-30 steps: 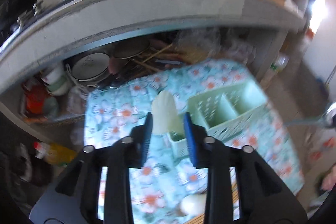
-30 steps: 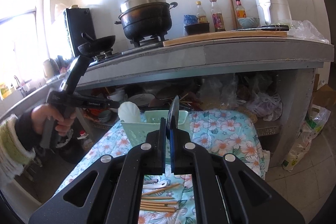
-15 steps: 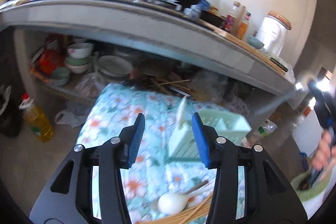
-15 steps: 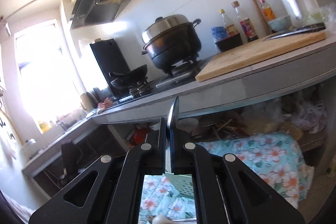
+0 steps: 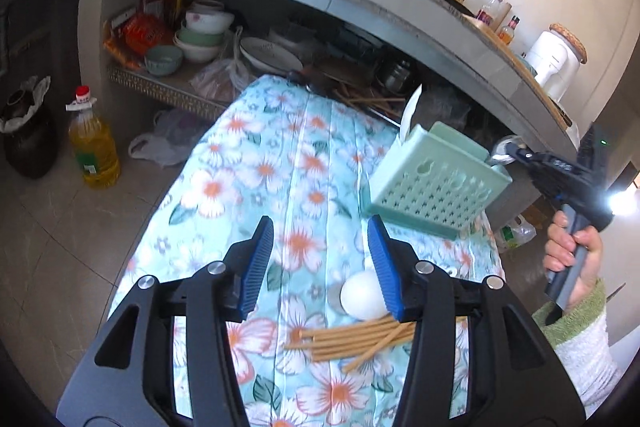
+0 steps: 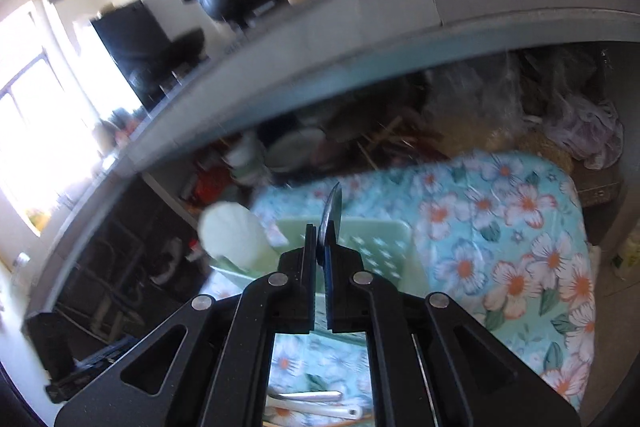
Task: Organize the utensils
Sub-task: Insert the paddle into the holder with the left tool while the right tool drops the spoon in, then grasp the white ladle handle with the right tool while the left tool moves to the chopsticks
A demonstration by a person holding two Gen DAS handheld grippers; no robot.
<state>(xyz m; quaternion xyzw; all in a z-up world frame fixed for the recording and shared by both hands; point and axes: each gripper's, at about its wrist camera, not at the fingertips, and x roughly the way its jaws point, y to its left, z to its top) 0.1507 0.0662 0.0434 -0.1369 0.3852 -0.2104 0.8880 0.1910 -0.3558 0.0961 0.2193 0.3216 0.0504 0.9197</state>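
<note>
Right gripper (image 6: 320, 247) pinches a spoon (image 6: 333, 207) above the green caddy (image 6: 376, 243), next lowering it in; left gripper (image 5: 320, 259) spread, empty.

1. No lettering can be read anywhere.
2. The oil bottle (image 5: 94, 151), on the floor left of the floral-clothed desk (image 5: 256, 163), bears a green label too small to read.
3. The orange packets (image 5: 138, 35) on the shelf beyond that bottle show print, but it is blurred.
</note>
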